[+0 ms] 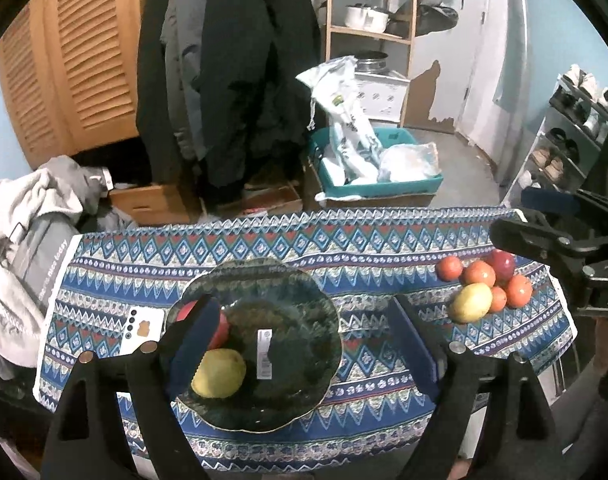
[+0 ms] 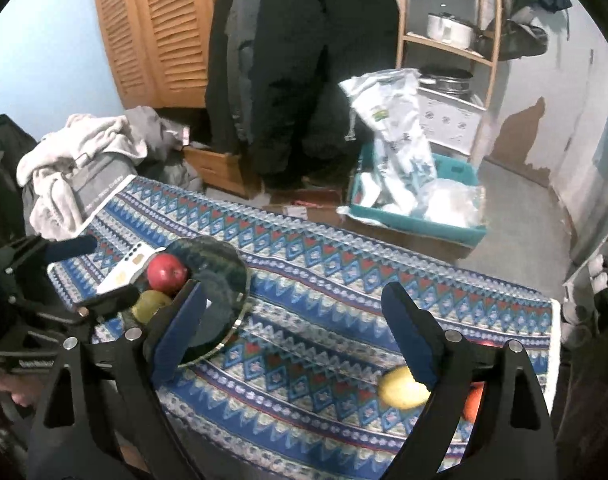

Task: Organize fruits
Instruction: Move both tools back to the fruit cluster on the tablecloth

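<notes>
While a woven cloth (image 1: 263,240) with blue zigzag and diamond bands covers the table, a dark glass plate (image 1: 295,320) with a scalloped rim sits on it, glossy and see-through. On the plate lie a smooth red apple (image 2: 166,272) and a rounded yellow-green mango (image 1: 219,373), close together at its left side. Well apart, toward the cloth's right edge, a cluster of round orange-red fruits (image 1: 480,274) lies beside a second yellow mango (image 1: 470,302). A white phone (image 1: 141,330) lies just left of the plate.

The left gripper (image 1: 304,328) stands wide open above the plate, holding nothing, angled steeply down. The right gripper (image 2: 295,320), equally spread and empty, tilts down over bare cloth between plate and fruit cluster; its right finger (image 2: 414,344) overlaps the second mango in view.
</notes>
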The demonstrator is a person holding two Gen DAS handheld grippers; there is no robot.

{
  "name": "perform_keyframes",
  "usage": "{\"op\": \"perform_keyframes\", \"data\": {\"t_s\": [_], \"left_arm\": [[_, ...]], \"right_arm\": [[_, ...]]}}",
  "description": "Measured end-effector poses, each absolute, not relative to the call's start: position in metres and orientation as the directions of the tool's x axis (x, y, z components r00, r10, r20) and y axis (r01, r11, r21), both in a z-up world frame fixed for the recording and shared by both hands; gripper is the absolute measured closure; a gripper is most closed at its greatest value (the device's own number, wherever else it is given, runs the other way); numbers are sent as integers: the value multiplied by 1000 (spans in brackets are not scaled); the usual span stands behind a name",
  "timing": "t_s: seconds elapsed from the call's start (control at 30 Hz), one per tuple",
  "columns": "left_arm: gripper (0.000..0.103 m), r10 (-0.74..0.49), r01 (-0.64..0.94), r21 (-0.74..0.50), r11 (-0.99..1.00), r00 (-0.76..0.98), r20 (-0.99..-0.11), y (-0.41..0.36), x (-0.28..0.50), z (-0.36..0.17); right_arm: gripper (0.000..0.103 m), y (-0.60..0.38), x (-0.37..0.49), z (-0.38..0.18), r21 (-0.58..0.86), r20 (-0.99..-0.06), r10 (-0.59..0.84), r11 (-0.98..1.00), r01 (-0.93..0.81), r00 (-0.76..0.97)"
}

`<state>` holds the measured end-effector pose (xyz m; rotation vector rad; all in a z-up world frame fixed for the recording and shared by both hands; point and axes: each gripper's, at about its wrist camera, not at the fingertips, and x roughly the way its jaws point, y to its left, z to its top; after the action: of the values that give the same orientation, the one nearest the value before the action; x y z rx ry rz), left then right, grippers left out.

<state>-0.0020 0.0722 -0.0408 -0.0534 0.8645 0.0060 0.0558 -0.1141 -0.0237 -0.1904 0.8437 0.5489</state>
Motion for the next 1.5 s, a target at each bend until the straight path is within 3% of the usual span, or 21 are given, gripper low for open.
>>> {"op": "perform_keyframes", "data": {"t_s": [0.67,1.5], "left_arm": [[15,-70,85,-18,996,660,-748,10,10,-21],[15,-187,269,-33,963,572,-799,-87,45,-50]], "right_arm": [[14,-206,48,-16,35,-729,312,906,-422,609],[14,-341,77,-64,39,-803,112,990,-136,586]]}}
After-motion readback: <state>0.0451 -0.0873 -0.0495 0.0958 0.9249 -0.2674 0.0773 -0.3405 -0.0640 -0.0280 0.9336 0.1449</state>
